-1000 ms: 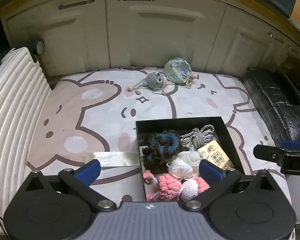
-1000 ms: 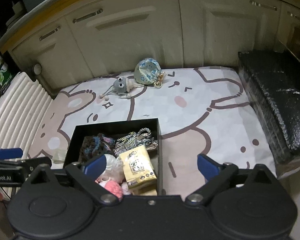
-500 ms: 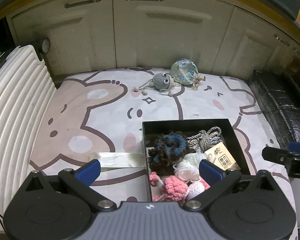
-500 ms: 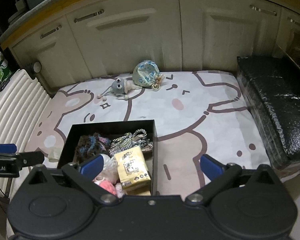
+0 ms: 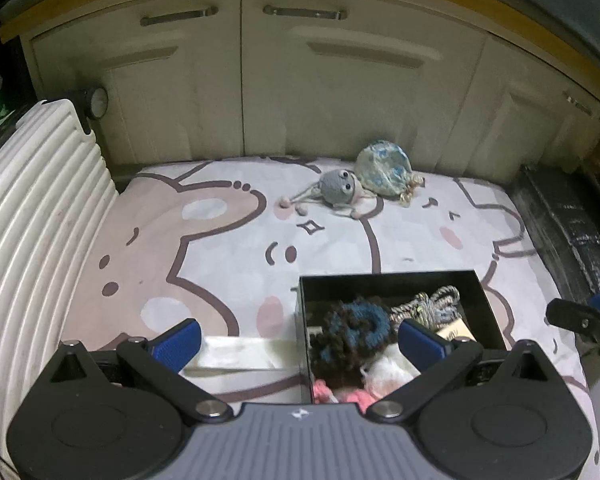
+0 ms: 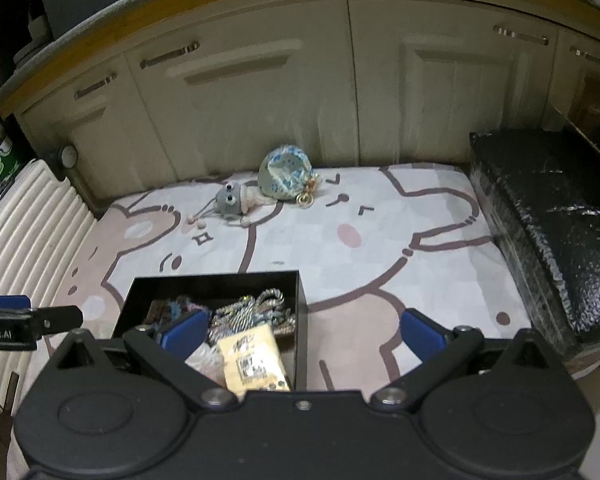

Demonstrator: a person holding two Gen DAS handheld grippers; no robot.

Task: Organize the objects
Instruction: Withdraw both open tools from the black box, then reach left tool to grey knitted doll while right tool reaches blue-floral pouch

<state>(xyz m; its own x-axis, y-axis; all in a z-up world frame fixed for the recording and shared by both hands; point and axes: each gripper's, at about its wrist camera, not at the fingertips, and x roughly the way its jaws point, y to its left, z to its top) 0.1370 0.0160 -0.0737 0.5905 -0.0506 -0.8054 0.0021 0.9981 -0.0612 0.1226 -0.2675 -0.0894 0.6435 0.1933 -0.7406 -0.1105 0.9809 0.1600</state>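
My left gripper (image 5: 296,338): jaws apart, empty. My right gripper (image 6: 302,330): jaws apart, empty. Black box (image 5: 384,278) near, filled. Grey crochet toy (image 5: 336,188) and blue pouch (image 5: 384,170) far, touching, on mat (image 5: 220,248).

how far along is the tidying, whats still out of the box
Mostly done: the black box already holds yarn pieces, cord and a yellow packet. Nothing is in hand; the left gripper and right gripper are open. Left: the grey toy and blue pouch on the mat.
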